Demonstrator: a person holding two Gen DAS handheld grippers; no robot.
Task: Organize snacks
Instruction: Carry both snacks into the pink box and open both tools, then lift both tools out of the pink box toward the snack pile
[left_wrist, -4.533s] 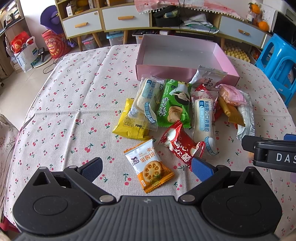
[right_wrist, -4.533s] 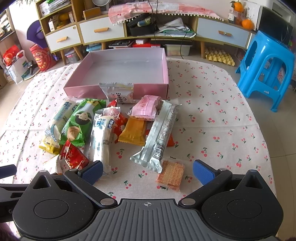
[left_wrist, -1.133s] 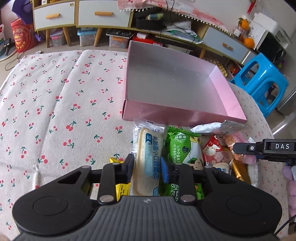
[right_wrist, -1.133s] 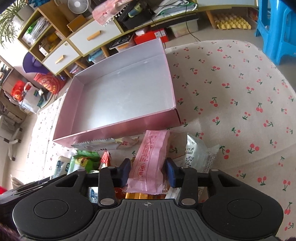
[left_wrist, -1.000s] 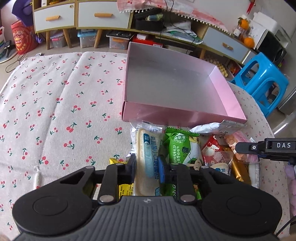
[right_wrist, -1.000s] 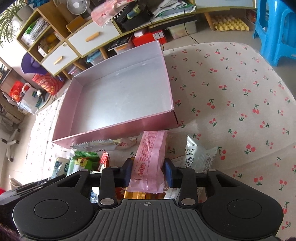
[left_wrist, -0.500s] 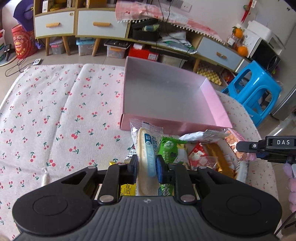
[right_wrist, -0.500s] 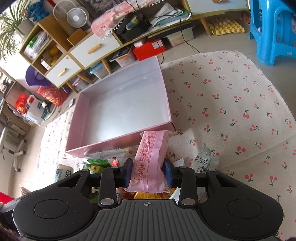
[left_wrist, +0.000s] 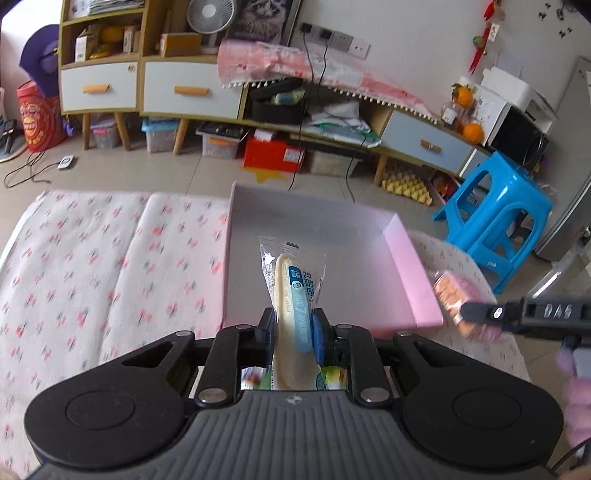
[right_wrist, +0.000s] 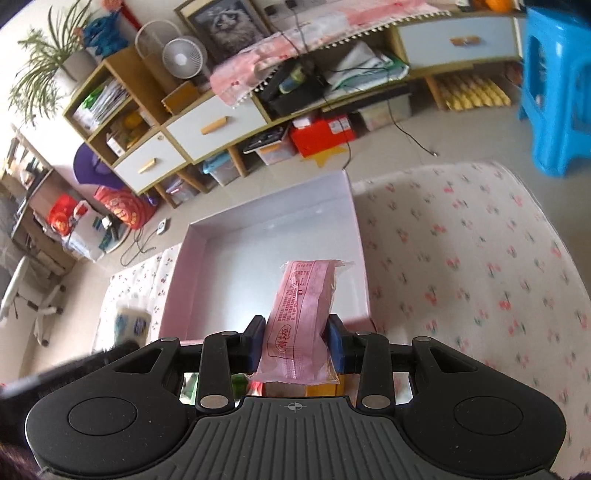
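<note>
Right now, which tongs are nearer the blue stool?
Right. The right tongs hover by the pink box's stool-side wall; the left tongs are further left, at its near wall.

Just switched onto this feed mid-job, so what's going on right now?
A person is sorting snacks with a handheld gripper in each hand. The left gripper is shut on a cream-filled bread packet with a blue label, and the right gripper is shut on a pink snack packet. Both packets are lifted and pointing toward the open pink box on the cherry-print tablecloth. No snack shows inside the box in the visible part. More snacks lie below the fingers.
</note>
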